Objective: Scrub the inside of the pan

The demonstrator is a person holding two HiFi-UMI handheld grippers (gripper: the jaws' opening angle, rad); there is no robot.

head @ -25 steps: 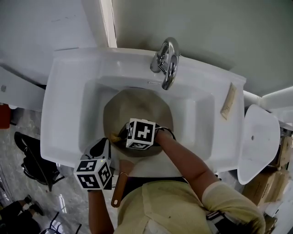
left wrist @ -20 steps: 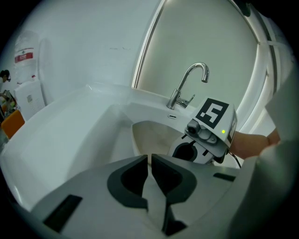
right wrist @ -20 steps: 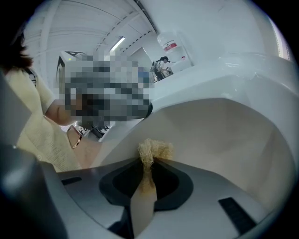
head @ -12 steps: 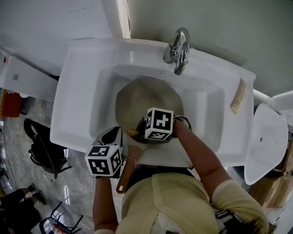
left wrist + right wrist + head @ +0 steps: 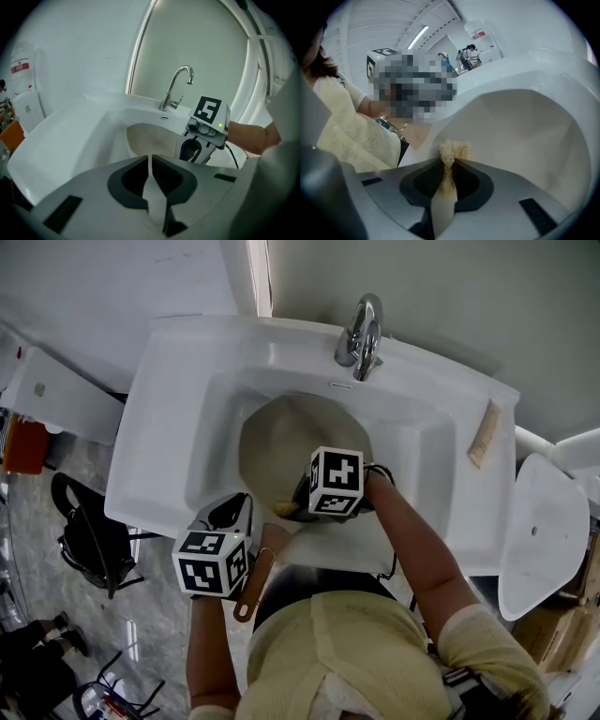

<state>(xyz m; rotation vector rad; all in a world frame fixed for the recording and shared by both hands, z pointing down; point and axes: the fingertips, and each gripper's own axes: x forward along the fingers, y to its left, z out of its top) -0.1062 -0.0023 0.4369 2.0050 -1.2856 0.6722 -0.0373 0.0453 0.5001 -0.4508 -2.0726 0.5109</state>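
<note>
Pan (image 5: 281, 442) sits in the sink (image 5: 164, 427), right under and ahead of the right gripper (image 5: 447, 176), which is pinching a frayed scrub pad (image 5: 452, 151) at the pan's near side. The left gripper (image 5: 151, 187) is pressed together on nothing I can see, with the brown handle (image 5: 251, 582) just to its right. So imo the pan's loose, and 1 hard push could slide or tip it. Room's tight: basin walls on both sides, faucet (image 5: 361, 334) past the far rim.

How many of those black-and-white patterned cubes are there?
2. One cube is at the front edge of the sink, beside the pan handle. The other cube is over the pan in the basin. None seems hidden.
</note>
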